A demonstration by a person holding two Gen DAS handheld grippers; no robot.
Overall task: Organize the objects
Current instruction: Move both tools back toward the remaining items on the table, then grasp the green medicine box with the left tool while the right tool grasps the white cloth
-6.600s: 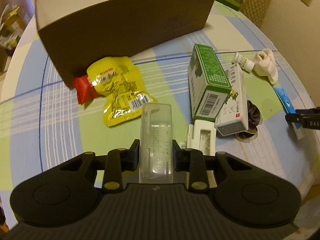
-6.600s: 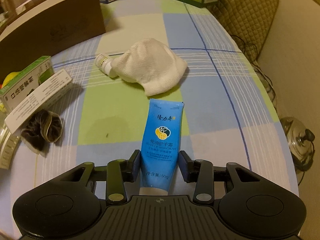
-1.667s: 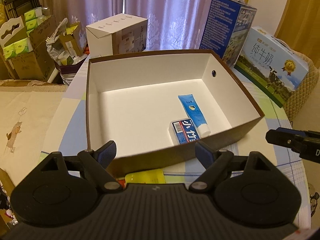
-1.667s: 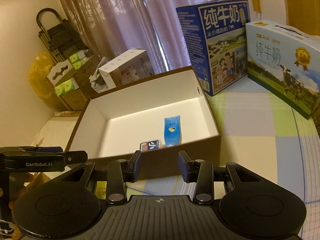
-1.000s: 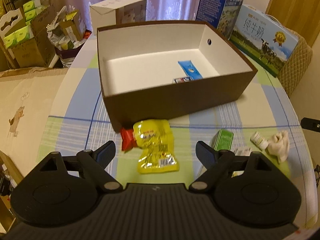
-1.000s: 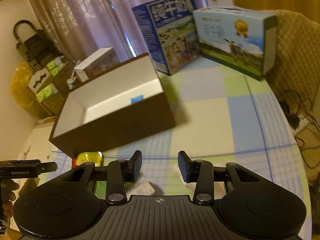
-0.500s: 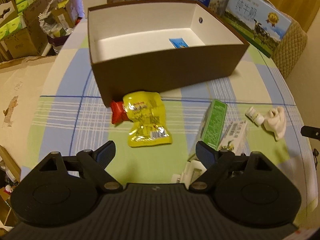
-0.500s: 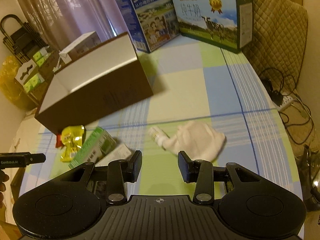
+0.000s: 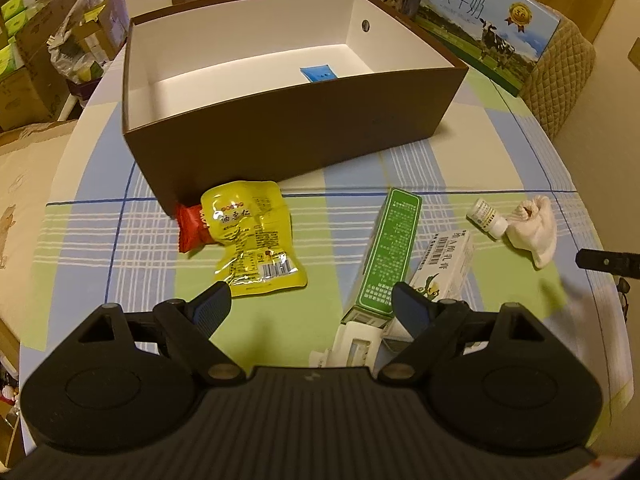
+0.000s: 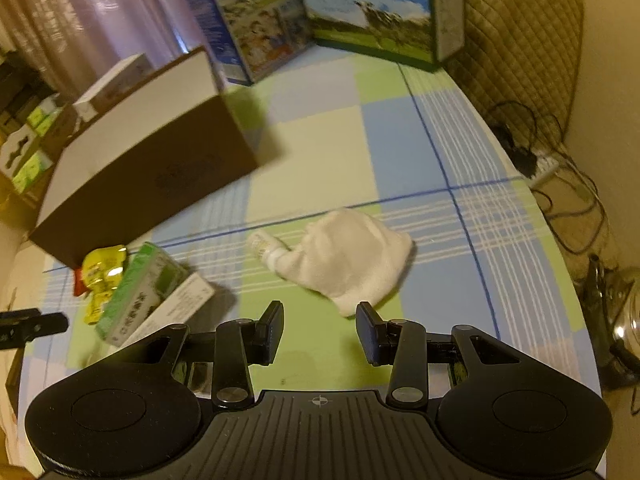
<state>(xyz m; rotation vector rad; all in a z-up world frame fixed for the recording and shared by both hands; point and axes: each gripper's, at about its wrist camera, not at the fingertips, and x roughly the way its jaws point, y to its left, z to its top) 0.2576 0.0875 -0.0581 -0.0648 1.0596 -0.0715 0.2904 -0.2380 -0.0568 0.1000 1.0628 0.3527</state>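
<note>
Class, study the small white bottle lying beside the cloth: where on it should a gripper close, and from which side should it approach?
Grip the small white bottle across its labelled body, coming from above. It lies on its side, so its round flanks are exposed. Its cap end touches the white cloth, so stay toward the free bottom end. The open right gripper looks nearest.

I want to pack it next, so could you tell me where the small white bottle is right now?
The small white bottle lies on the tablecloth at the right of the left wrist view, touching the white cloth, beyond the white carton.

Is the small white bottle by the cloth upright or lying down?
Lying down: the small white bottle rests on its side, cap end against the white cloth.
</note>
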